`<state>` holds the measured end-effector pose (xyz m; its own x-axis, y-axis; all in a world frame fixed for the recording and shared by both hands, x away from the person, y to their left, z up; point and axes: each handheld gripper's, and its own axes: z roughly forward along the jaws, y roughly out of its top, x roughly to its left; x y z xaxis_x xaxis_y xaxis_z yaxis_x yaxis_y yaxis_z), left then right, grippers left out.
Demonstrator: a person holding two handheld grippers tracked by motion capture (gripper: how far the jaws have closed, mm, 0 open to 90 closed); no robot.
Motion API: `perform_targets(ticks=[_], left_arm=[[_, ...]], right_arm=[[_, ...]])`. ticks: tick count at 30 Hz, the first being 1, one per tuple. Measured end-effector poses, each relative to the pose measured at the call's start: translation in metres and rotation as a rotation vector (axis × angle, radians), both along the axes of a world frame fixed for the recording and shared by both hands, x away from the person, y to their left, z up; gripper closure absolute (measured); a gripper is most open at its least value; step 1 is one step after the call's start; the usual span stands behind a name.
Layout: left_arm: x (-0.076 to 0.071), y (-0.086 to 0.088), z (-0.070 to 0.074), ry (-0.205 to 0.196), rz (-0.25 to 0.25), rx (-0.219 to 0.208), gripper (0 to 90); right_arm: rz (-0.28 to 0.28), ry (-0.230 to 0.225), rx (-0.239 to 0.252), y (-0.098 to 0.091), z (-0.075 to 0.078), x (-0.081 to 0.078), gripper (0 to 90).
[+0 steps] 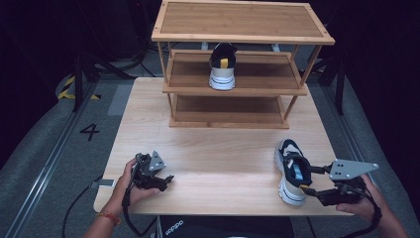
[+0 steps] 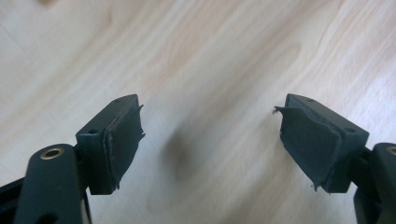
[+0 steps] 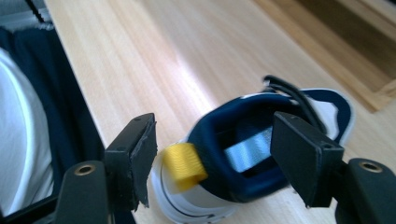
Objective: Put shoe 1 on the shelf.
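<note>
A navy and white sneaker (image 1: 289, 171) lies on the wooden table (image 1: 218, 148) near its front right edge, heel toward me. My right gripper (image 1: 308, 179) is open at that heel. In the right gripper view the sneaker (image 3: 233, 186) sits between the jaws of my right gripper (image 3: 215, 119): one jaw is outside the heel by the yellow pull tab (image 3: 182, 165), the other is over the shoe's opening. A matching sneaker (image 1: 222, 67) stands on the middle shelf of the wooden rack (image 1: 237, 34). My left gripper (image 1: 166, 181) rests open at the front left, its jaws (image 2: 210, 105) holding nothing over bare wood.
The three-tier rack takes up the back of the table, and its base (image 3: 355, 56) lies beyond the near sneaker. The table's front edge runs close to both hands. The person's dark and white clothing (image 3: 18, 140) is just past that edge.
</note>
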<state>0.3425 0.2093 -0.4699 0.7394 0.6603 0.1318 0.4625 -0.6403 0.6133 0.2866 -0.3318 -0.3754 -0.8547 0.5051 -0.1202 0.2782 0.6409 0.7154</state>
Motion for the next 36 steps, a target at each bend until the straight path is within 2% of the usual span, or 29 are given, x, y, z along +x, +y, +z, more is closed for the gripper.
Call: perform_targets(ticks=[2,6,10,12,15,18,21,24,26,28,31,36], left_arm=[[0.0,0.004,-0.002,0.007,0.01,-0.031,20.7],[0.0,0.008,-0.005,0.005,0.018,-0.061,19.6],[0.004,0.008,-0.009,0.031,0.032,-0.128,18.2],[0.005,0.008,-0.012,0.05,0.044,-0.162,17.6],[0.007,0.01,-0.012,0.043,0.033,-0.155,16.2],[0.007,0.01,-0.012,0.042,0.027,-0.156,15.8],[0.007,0.009,-0.012,0.045,0.031,-0.159,16.1],[0.007,0.009,-0.012,0.047,0.032,-0.162,16.0],[0.007,0.009,-0.012,0.049,0.032,-0.157,16.0],[0.008,0.009,-0.012,0.045,0.03,-0.163,16.0],[0.008,0.01,-0.012,0.041,0.026,-0.156,16.0],[0.009,0.01,-0.012,0.045,0.021,-0.162,16.0]], right_arm=[[0.033,0.036,-0.018,0.007,-0.002,0.001,32.1],[0.068,0.083,-0.136,0.022,-0.011,0.001,31.0],[0.109,0.153,-0.195,0.029,-0.018,0.008,29.7],[0.108,0.178,-0.219,0.033,-0.02,0.014,33.5],[0.115,0.2,-0.258,0.038,-0.024,0.022,38.5],[0.12,0.275,-0.295,0.042,-0.032,0.034,52.5],[0.133,0.292,-0.272,0.04,-0.034,0.04,60.2],[0.148,0.286,-0.25,0.04,-0.035,0.04,61.3],[0.15,0.263,-0.24,0.038,-0.036,0.039,62.8],[0.153,0.276,-0.206,0.038,-0.036,0.04,64.2],[0.158,0.249,-0.224,0.043,-0.037,0.037,64.4],[0.18,0.248,-0.208,0.05,-0.036,0.035,64.8]])
